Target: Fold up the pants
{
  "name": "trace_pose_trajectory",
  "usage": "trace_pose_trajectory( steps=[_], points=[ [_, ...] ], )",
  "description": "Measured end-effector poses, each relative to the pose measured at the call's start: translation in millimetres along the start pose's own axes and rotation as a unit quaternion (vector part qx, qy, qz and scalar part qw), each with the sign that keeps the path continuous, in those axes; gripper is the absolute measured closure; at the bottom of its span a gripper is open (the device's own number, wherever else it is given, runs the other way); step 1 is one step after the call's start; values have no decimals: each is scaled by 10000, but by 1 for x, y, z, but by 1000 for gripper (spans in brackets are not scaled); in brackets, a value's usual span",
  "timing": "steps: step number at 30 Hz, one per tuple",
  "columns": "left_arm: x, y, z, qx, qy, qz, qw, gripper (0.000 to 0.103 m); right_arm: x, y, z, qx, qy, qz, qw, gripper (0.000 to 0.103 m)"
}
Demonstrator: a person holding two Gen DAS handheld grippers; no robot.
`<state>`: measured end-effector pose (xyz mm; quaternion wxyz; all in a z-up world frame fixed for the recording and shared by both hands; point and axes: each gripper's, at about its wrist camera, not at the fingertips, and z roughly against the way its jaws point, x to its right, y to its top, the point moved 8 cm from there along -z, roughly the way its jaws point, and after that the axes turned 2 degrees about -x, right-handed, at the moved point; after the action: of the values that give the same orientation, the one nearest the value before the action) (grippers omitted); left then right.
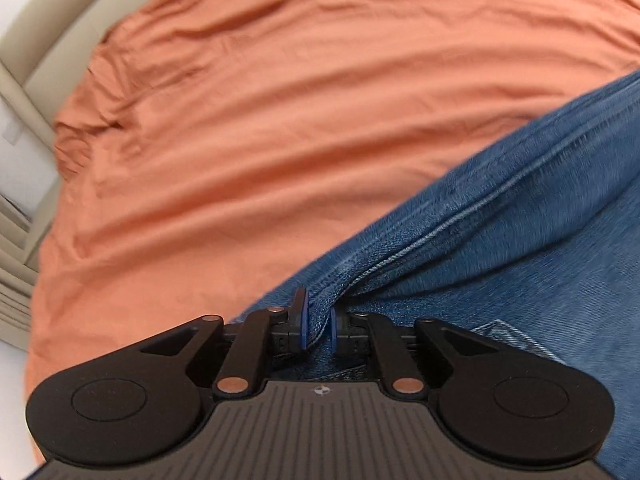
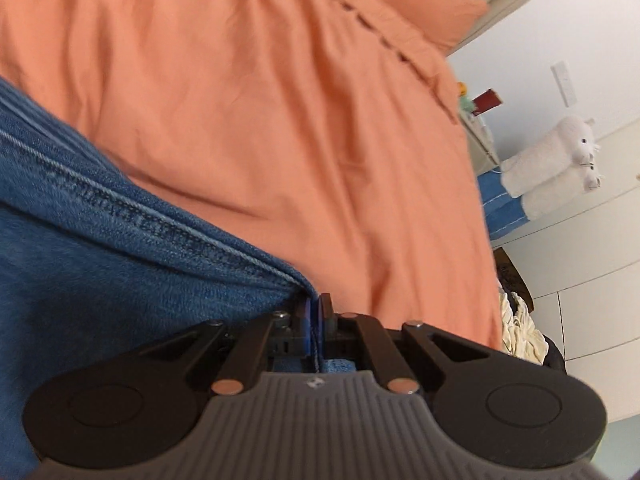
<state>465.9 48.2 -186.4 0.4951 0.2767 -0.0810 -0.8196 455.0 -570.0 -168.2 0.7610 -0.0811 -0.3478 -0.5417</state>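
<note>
The left gripper (image 1: pixel 318 322) points forward and low over the bed, and its two fingers are pinched on a thick seam edge of the blue jeans (image 1: pixel 500 248). The denim bunches up between the blue pads (image 1: pixel 303 320). From there the jeans run up and to the right across the orange bed sheet (image 1: pixel 260 120), and their far end is cut off by the picture's edge. At the far left you can see a bit of a pale bed frame (image 1: pixel 24 40), but it is blurry. In the right wrist view, the right gripper (image 2: pixel 316 316) also points forward and is tipped a bit. Its fingers are squeezed nearly together on a thin edge of the jeans (image 2: pixel 100 248), which spread out to the left and go out of the picture. The orange bed sheet (image 2: pixel 280 120) fills the middle. Past the bed on the right sits a white plush toy (image 2: pixel 556 160) on something blue. Below it is a basket of pale cloth (image 2: pixel 520 328), partly hidden behind the gripper.
</note>
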Motion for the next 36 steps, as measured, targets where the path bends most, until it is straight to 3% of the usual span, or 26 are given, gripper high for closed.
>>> trace_pose_trajectory(
  steps=[6,12,15,17,20,21,22,23,24,25,29,36],
  points=[
    [-3,-6,-6,33,-160,146,9998,91,-19,0,-31,-98,30,119,9999,103],
    [-16,6,40,625,-195,481,9967,92,0,-5,-8,269,19,-395,9989,103],
    [-13,12,29,425,-212,522,9975,91,3,-1,-10,264,41,-555,9981,103],
    [-12,14,21,345,-168,558,9977,82,0,4,-16,239,-58,-534,9983,103],
    [-10,12,16,261,-239,459,9983,79,-4,7,-23,213,-94,-638,9977,103],
    [-11,12,18,242,-272,466,9982,70,-5,4,-21,196,-78,-710,9973,103],
    [-12,12,21,249,-314,516,9979,63,-3,3,-20,214,-108,-792,9966,90],
    [-16,15,23,301,-356,591,9972,38,0,3,-18,288,-176,-881,9955,80],
    [-20,17,29,420,-330,676,9963,11,3,3,-13,394,-212,-970,9943,58],
    [-25,20,35,559,-309,752,9951,7,4,3,-9,458,-208,-1032,9934,52],
    [-41,20,63,760,-395,1133,9899,10,-2,6,23,705,20,-1039,9921,54],
    [-65,-33,101,689,-464,1764,9808,15,-73,41,111,1435,1323,-1097,9746,57]
  ],
)
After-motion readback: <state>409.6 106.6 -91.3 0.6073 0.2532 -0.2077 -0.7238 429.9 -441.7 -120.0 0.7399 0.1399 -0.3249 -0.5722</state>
